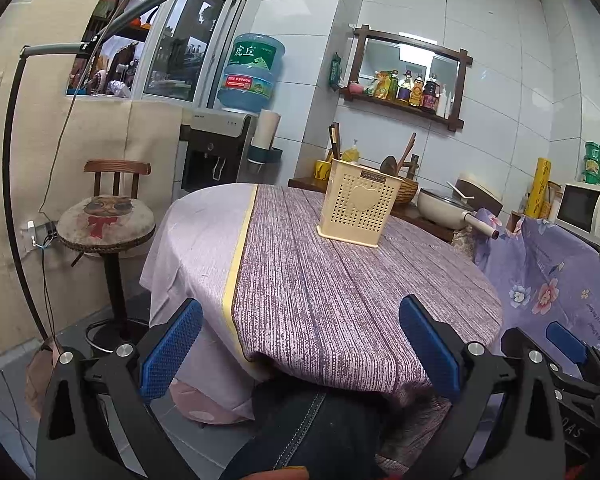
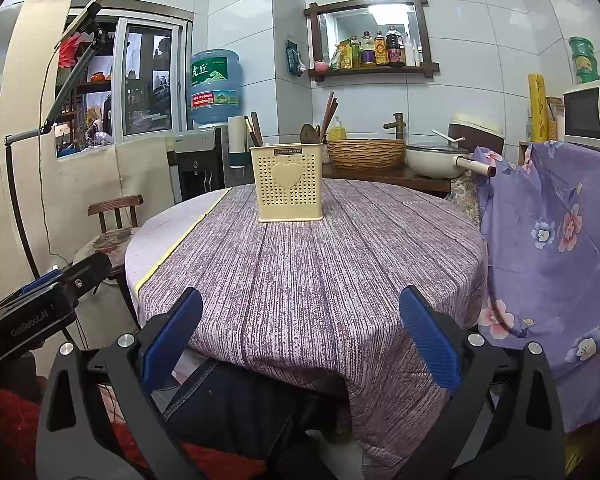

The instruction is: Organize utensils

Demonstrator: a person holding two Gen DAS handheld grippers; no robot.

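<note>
Tiled kitchen, round counter [image 2: 308, 264] under a purple striped cloth.
Cream utensil holder [image 2: 287, 182] stands upright at 12 o'clock on the counter's far side, spoon and chopsticks inside. Left gripper [image 1: 300, 332] and right gripper [image 2: 300, 328] hover near the counter's 6 o'clock edge, fingers [image 2: 428, 336] spread wide, gripping nothing.

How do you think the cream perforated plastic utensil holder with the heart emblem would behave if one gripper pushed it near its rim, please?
The cream perforated plastic utensil holder looks thin-walled, so it is probably light. It stands taller than its base is wide, so a high push might tip it rather than slide it. The purple striped tablecloth beneath may also bunch and drag.
</note>
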